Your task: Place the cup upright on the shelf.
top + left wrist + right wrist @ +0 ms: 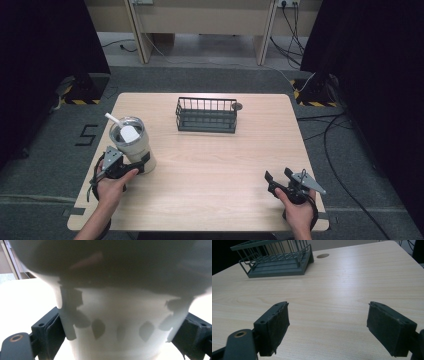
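Trouble could come from the tall cup [134, 145] with a straw [113, 119], well left of the wire basket [206, 115], tipping, since the left gripper [120, 167] clamps only its base, while the right gripper [280, 179] rests with jaws apart, empty.

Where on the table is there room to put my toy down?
Between the wire basket and the right gripper the table is bare wood. The left edge is crowded: the tumbler stands in the left gripper.
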Demonstrator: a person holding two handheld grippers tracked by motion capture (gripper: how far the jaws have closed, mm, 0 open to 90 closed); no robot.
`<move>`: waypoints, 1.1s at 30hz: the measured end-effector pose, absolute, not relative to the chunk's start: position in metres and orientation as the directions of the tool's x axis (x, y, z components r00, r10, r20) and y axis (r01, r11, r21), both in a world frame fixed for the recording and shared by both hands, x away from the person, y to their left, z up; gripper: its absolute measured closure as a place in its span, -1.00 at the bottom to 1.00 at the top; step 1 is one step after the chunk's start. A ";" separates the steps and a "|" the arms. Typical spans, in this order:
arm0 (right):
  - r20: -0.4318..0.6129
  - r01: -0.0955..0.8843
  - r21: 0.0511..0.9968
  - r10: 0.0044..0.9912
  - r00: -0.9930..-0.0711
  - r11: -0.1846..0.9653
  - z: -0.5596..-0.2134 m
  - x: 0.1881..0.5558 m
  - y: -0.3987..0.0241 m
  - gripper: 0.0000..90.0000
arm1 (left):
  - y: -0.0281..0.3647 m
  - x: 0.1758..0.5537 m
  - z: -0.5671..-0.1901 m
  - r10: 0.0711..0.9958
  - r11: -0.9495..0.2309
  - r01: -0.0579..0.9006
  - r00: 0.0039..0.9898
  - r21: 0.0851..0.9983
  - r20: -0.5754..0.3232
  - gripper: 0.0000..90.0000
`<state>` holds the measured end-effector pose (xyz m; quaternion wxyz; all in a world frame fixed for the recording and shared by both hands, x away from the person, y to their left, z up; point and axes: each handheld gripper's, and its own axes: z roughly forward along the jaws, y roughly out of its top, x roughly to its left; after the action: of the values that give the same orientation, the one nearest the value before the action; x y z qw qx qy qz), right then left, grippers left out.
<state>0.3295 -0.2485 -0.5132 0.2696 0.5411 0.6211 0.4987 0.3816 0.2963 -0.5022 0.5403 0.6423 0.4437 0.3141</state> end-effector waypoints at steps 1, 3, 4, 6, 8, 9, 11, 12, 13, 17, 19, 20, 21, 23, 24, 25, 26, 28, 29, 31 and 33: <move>0.206 0.403 0.911 0.941 -0.268 -0.085 -0.513 0.330 -0.248 -0.59 | 0.296 0.381 -0.502 0.909 -0.025 0.230 0.410 0.973 -0.074 -0.77; 0.207 0.403 0.911 0.941 -0.268 -0.085 -0.513 0.330 -0.248 -0.59 | 0.296 0.381 -0.501 0.909 -0.028 0.230 0.411 0.973 -0.071 -0.77; 0.206 0.403 0.911 0.941 -0.269 -0.084 -0.513 0.330 -0.248 -0.59 | 0.295 0.381 -0.500 0.908 -0.032 0.227 0.413 0.973 -0.066 -0.77; 0.207 0.403 0.911 0.940 -0.269 -0.085 -0.513 0.330 -0.249 -0.59 | 0.295 0.381 -0.498 0.907 -0.037 0.221 0.417 0.975 -0.060 -0.77; 0.207 0.402 0.912 0.940 -0.270 -0.085 -0.513 0.329 -0.249 -0.59 | 0.294 0.380 -0.496 0.906 -0.035 0.218 0.419 0.975 -0.061 -0.77; 0.206 0.401 0.912 0.940 -0.271 -0.085 -0.513 0.329 -0.249 -0.59 | 0.293 0.379 -0.493 0.905 -0.038 0.214 0.422 0.976 -0.057 -0.77; 0.207 0.399 0.913 0.941 -0.269 -0.087 -0.513 0.330 -0.249 -0.59 | 0.293 0.378 -0.490 0.904 -0.044 0.206 0.424 0.977 -0.049 -0.77; 0.204 0.398 0.914 0.941 -0.270 -0.084 -0.513 0.330 -0.249 -0.59 | 0.292 0.378 -0.488 0.903 -0.045 0.203 0.426 0.978 -0.047 -0.77; 0.204 0.398 0.914 0.941 -0.270 -0.084 -0.513 0.330 -0.249 -0.59 | 0.292 0.378 -0.488 0.903 -0.045 0.203 0.426 0.978 -0.047 -0.77; 0.208 0.399 0.913 0.941 -0.266 -0.089 -0.512 0.329 -0.249 -0.59 | 0.289 0.377 -0.481 0.902 -0.057 0.184 0.430 0.981 -0.029 -0.77; 0.208 0.398 0.913 0.941 -0.266 -0.089 -0.513 0.329 -0.249 -0.59 | 0.288 0.378 -0.477 0.901 -0.061 0.179 0.433 0.982 -0.023 -0.77; 0.208 0.399 0.913 0.941 -0.266 -0.089 -0.513 0.329 -0.249 -0.59 | 0.287 0.378 -0.476 0.900 -0.059 0.178 0.435 0.982 -0.025 -0.77; 0.207 0.399 0.913 0.941 -0.266 -0.088 -0.513 0.329 -0.249 -0.59 | 0.286 0.379 -0.475 0.900 -0.056 0.176 0.435 0.983 -0.027 -0.77; 0.205 0.399 0.913 0.942 -0.264 -0.087 -0.513 0.330 -0.250 -0.59 | 0.284 0.380 -0.472 0.899 -0.053 0.174 0.437 0.983 -0.029 -0.77; 0.208 0.401 0.912 0.942 -0.263 -0.090 -0.513 0.330 -0.250 -0.59 | 0.284 0.381 -0.471 0.899 -0.054 0.174 0.437 0.983 -0.028 -0.77; 0.204 0.400 0.913 0.943 -0.263 -0.086 -0.513 0.330 -0.250 -0.59 | 0.283 0.382 -0.470 0.899 -0.055 0.172 0.438 0.984 -0.026 -0.77; 0.211 0.403 0.910 0.942 -0.263 -0.092 -0.513 0.330 -0.249 -0.59 | 0.283 0.382 -0.470 0.899 -0.055 0.172 0.438 0.984 -0.026 -0.77; 0.211 0.404 0.910 0.942 -0.262 -0.092 -0.514 0.330 -0.249 -0.59 | 0.281 0.384 -0.467 0.899 -0.054 0.169 0.438 0.984 -0.026 -0.77; 0.213 0.405 0.909 0.942 -0.261 -0.094 -0.514 0.330 -0.249 -0.59 | 0.281 0.385 -0.466 0.899 -0.055 0.170 0.438 0.984 -0.025 -0.77; 0.214 0.405 0.909 0.941 -0.261 -0.095 -0.514 0.330 -0.250 -0.59 | 0.279 0.386 -0.463 0.897 -0.058 0.170 0.441 0.984 -0.023 -0.77; 0.214 0.405 0.910 0.941 -0.261 -0.095 -0.514 0.330 -0.250 -0.59 | 0.279 0.387 -0.462 0.901 -0.069 0.164 0.433 0.984 -0.009 -0.77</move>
<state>0.3298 -0.2498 -0.5137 0.2684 0.5454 0.6169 0.4999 0.3867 0.2788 -0.4617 0.5449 0.6479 0.4108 0.3384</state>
